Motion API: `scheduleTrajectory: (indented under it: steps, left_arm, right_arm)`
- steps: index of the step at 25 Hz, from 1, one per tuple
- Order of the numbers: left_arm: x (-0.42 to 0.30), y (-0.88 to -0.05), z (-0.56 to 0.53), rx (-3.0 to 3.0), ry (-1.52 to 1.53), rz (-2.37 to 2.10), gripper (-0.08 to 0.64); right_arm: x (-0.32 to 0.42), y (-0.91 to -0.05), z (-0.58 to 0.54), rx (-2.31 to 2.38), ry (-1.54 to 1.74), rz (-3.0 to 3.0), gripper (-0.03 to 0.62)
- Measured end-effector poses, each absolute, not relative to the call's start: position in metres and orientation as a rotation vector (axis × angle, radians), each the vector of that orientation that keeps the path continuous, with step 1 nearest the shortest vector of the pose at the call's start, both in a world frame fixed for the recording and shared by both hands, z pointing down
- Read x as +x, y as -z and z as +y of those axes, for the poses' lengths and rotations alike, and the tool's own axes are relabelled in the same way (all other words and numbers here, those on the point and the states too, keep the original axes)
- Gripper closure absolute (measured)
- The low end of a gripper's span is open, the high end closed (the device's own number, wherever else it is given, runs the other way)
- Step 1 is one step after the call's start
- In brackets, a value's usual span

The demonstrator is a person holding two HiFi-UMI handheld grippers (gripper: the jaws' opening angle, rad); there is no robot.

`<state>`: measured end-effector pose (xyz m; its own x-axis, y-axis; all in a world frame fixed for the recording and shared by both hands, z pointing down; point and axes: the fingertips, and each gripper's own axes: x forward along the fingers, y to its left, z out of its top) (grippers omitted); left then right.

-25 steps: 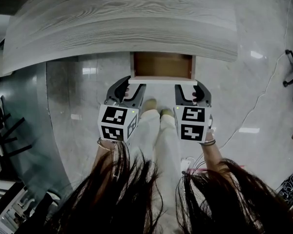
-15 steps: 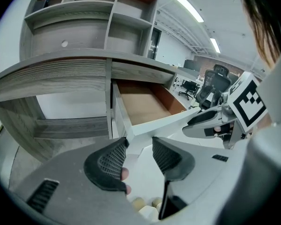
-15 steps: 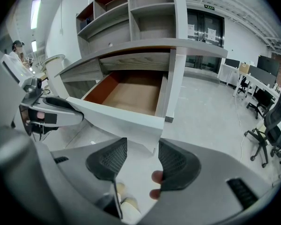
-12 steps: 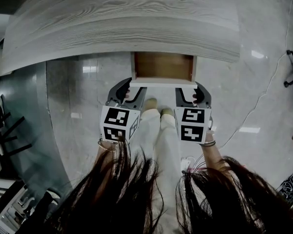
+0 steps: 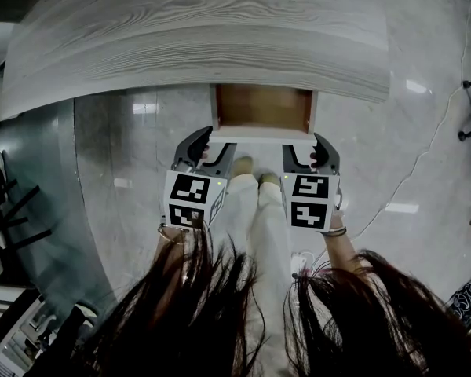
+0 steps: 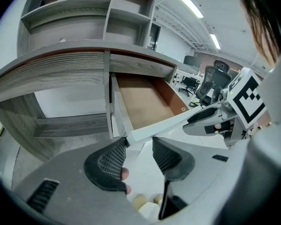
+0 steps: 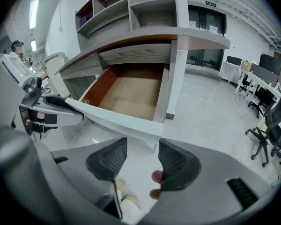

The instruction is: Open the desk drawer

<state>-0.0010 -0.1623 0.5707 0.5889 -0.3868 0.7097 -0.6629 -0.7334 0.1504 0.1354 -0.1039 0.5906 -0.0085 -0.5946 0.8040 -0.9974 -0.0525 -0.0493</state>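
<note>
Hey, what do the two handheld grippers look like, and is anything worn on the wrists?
Both the left gripper and right gripper have grey curved bodies and black pads with a fine grid texture. Each carries a white cube with black square markers. A thin band circles each wrist; no sleeves show.

No readable text or numbers; marker cubes (image 5: 190, 199) bear only square patterns.

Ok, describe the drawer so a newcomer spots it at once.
Find the curved grey wood-grain desk at the top of the head view. Under its near edge, the drawer sticks out, pulled open. It alone shows a brown inside behind a pale front.
</note>
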Motion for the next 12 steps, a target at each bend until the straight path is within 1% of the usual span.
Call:
scheduleTrajectory:
  steps: [12]
  left_arm:
    - [-0.0008, -0.5749, -0.1607, 2.399, -0.987, -0.835, 0.393]
  right_arm:
    - [0.1348, -0.5976, -0.1035, 1.671, -0.916, -1.657, 0.376]
